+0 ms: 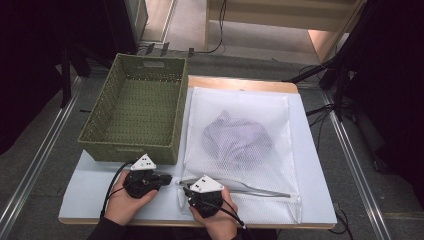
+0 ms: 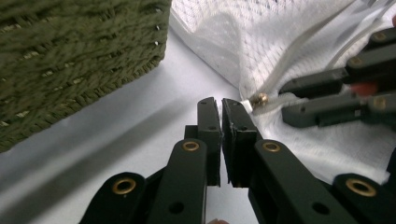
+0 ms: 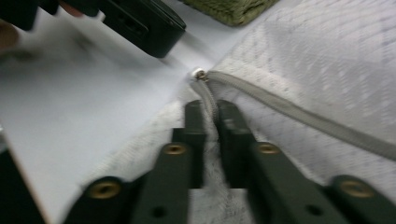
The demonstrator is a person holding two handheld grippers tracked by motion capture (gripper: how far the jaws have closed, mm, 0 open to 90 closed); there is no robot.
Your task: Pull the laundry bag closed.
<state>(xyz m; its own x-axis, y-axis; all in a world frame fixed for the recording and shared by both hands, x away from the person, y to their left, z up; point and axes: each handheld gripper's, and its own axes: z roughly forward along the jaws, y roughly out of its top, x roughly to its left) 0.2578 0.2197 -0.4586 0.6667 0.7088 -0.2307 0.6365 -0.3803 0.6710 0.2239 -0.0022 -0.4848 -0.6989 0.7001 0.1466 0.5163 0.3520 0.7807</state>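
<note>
- Evidently the white mesh laundry bag (image 1: pixel 240 150) lay flat on the table (image 1: pixel 90 190), a pale garment (image 1: pixel 235 137) inside, its zipper (image 1: pixel 250 187) already partly open.
- Left gripper (image 2: pixel 218 108) was pressed together on the bag's corner beside the zipper pull (image 2: pixel 258 99).
- Right gripper (image 3: pixel 210 109) was pinching the zipper tape.
- Left to do, I judged: widening the opening, extracting the garment.
- Green basket (image 1: pixel 135 107) stood just beside, empty; the table's near edge lay close.
</note>
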